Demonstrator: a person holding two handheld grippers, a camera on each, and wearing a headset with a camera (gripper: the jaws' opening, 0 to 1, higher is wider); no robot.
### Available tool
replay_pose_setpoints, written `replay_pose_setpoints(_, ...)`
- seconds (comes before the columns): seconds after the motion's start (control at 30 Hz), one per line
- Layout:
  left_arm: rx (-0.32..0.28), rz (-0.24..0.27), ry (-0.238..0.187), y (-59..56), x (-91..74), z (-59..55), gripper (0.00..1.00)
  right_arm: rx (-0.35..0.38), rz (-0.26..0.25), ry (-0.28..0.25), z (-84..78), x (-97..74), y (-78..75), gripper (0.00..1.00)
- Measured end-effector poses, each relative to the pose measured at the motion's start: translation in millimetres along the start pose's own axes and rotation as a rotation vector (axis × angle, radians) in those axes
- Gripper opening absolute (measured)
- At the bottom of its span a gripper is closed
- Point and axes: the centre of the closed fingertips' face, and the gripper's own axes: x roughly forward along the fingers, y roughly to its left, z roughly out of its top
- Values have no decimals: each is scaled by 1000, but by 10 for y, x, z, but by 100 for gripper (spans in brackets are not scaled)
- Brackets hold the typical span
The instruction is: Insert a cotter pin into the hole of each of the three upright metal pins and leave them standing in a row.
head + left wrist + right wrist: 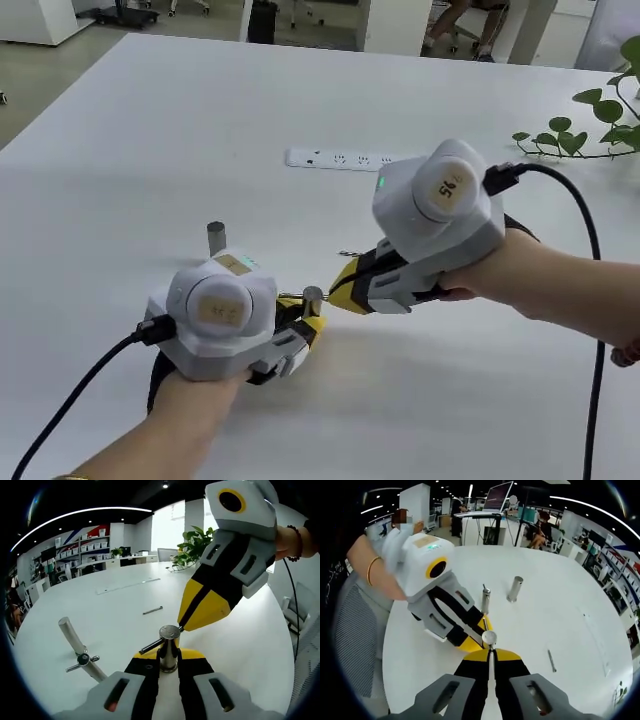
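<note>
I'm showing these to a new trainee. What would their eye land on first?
The two grippers meeting tip to tip: the left gripper clamps an upright metal pin in its fingers, while the right gripper pinches a cotter pin at that pin's head. Beyond on the white table stand a second pin, with a cotter pin through it, and a third pin with none visible.

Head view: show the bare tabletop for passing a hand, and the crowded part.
Bare: far table beyond the power strip; near right, below the right gripper. Crowded: the middle, where the left gripper holds a metal pin, the right a cotter pin, near a standing pin.
</note>
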Motion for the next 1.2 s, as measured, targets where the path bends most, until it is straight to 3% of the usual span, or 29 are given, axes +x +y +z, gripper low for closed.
replay_pose_setpoints(0.03,-23,-3,2,1,-1,-5,11,8,4,1,-6,5,8,0)
replay_pose_setpoints(0.6,-32,-13,46,-45,-74,-81,20,6,5,8,-30,34,1,1)
replay_pose_setpoints(0.77,-29,-18,58,-50,-182,-76,25,23,22,-9,18,19,24,9)
replay_pose_setpoints(0.9,-32,-19,61,-45,-284,-65,31,81,51,-36,75,56,47,16)
replay_pose_setpoints(1.2,1,-56,42,-133,-511,4,41,140,80,-64,95,154,-9,16)
